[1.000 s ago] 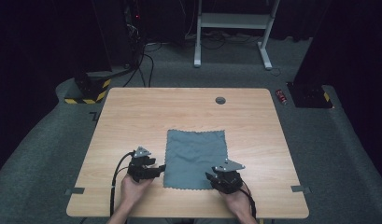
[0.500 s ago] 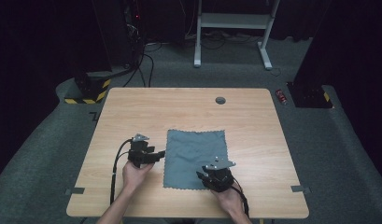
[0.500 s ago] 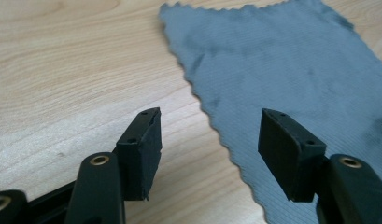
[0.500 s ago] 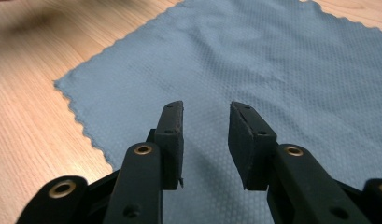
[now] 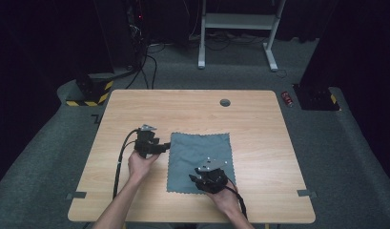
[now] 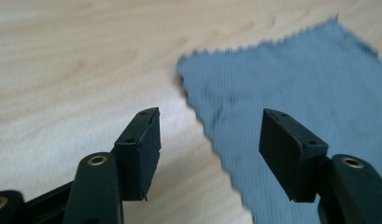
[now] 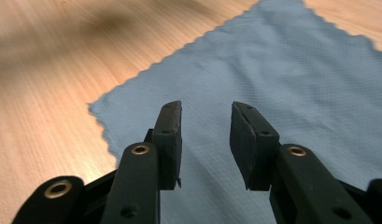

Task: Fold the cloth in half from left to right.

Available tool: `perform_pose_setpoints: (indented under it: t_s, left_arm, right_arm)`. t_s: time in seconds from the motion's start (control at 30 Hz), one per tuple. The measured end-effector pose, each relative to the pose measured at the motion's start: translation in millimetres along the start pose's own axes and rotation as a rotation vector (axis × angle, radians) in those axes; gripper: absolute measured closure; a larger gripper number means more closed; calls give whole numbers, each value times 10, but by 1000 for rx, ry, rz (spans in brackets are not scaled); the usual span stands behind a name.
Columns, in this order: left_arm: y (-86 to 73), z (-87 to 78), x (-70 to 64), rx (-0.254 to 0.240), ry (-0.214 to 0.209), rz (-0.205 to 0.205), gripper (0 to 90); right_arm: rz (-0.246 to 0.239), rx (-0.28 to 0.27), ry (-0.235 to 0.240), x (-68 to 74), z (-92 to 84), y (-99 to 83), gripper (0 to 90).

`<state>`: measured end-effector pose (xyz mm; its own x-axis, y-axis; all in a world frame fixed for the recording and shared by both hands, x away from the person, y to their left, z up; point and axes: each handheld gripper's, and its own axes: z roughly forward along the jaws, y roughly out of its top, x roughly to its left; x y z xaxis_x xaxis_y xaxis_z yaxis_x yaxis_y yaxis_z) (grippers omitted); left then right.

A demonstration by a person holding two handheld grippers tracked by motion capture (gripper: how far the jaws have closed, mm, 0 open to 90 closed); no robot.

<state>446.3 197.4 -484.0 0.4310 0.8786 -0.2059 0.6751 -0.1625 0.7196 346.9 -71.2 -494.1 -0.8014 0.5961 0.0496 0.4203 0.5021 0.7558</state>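
Right gripper (image 5: 198, 179) over near edge of grey cloth (image 5: 202, 150), fingers narrowly apart, nothing between. Left gripper (image 5: 165, 147) at cloth's left edge, fingers wide, empty. Cloth flat, mid worktop (image 5: 259, 124).

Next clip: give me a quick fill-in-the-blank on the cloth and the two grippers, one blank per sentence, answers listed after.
1. The grey-blue cloth lies flat on the wooden ____.
2. The left gripper has open jaws astride the cloth's ____.
3. The right gripper hovers with open jaws over the ____.
4. The round hole sits near the table's ____ edge in the high view.

Missing words: table; edge; cloth; far
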Motion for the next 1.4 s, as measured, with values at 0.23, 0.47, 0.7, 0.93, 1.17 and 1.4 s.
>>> perform_pose_setpoints:
  t_s: [0.23,0.47,0.7,0.93,1.17,1.4]
  left_arm:
    - [119,142,21,28,68,22,444]
    - [243,331,-26,87,91,46,445]
    - [271,458,-10,82,96,10,445]
    - [319,556,-40,105,118,26,447]
    - [334,629,-3,112,124,0,468]
    - [326,672,31,106,122,-5,516]
  right_arm:
    - [-49,-8,39,215,191,123,663]
    - [-100,23,75,408,321,165,677]
    - [-136,43,110,567,420,191,666]
    - [-183,67,114,687,492,174,633]
    - [-229,110,102,717,519,145,689]
    - [-264,125,96,744,534,137,776]
